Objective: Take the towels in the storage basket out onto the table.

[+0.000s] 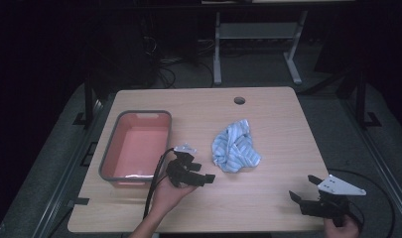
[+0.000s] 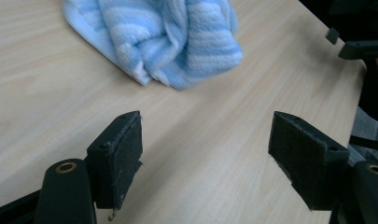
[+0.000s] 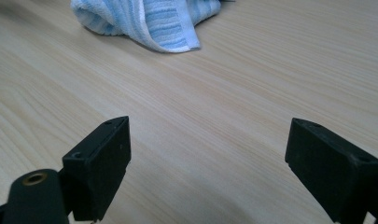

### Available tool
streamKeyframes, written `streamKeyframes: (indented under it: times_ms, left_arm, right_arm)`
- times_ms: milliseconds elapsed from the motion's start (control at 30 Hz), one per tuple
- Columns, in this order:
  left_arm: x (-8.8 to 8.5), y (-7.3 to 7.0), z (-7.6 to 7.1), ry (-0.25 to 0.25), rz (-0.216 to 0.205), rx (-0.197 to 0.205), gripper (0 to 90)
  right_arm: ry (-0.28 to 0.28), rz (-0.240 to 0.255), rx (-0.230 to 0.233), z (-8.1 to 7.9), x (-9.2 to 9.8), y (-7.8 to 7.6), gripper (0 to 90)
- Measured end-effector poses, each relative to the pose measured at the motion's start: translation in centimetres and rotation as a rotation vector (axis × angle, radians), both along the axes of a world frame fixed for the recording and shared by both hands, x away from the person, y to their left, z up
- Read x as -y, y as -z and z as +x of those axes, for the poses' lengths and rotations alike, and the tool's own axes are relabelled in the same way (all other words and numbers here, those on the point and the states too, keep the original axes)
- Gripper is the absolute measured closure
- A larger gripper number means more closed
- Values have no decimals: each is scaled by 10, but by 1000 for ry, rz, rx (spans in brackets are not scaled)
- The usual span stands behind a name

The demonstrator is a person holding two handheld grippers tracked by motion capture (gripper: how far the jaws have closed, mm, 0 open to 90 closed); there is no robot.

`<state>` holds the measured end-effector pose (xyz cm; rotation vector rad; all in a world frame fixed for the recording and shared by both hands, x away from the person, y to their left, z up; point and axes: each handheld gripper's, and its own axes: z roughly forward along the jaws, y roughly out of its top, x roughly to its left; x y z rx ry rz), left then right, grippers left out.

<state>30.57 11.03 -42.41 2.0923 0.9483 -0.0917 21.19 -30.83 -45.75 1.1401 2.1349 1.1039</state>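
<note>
Towel [image 1: 235, 147]: blue and white stripes, crumpled in a heap on the table [image 1: 268, 198], just right of centre. Lies free, touched by neither gripper.
Towel from left gripper view [image 2: 168, 37]: at 12 o'clock ahead of the jaws, bare wood between them and the cloth.
Towel from right gripper view [image 3: 149, 21]: at 11 o'clock, far end of the wood, well apart from the jaws.
Left gripper [image 1: 204, 173]: held in the left hand [image 1: 169, 194], at 8 o'clock from the towel, near it, tips pointing toward 3 o'clock.
Left jaws: spread wide, nothing between the pads [image 2: 126, 154] but table.
Right gripper [image 1: 303, 188]: at 4 o'clock from the towel, well apart, near the table's front right corner, in the right hand [image 1: 343, 227]. Grey plate on top.
Right jaws: spread wide, empty, over bare wood.
Bin [image 1: 109, 153]: grey rim, pink inside, at 9 o'clock from the towel, just beside the left gripper. Something pale lies at its near end; cannot tell what.
Hole [image 1: 239, 100]: round, in the tabletop at 12 o'clock from the towel, near the far edge.
</note>
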Motion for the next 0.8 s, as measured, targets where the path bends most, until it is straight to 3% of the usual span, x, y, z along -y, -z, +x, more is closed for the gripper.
streamKeyframes:
  times_ms: [500,800]
  left_arm:
    - [-6,9,-17,0,15,21,245]
    - [-10,12,-27,-4,-4,30,247]
  right_arm:
    - [-6,-3,0,0,-2,0,137]
    - [-11,-4,4,0,-2,0,137]
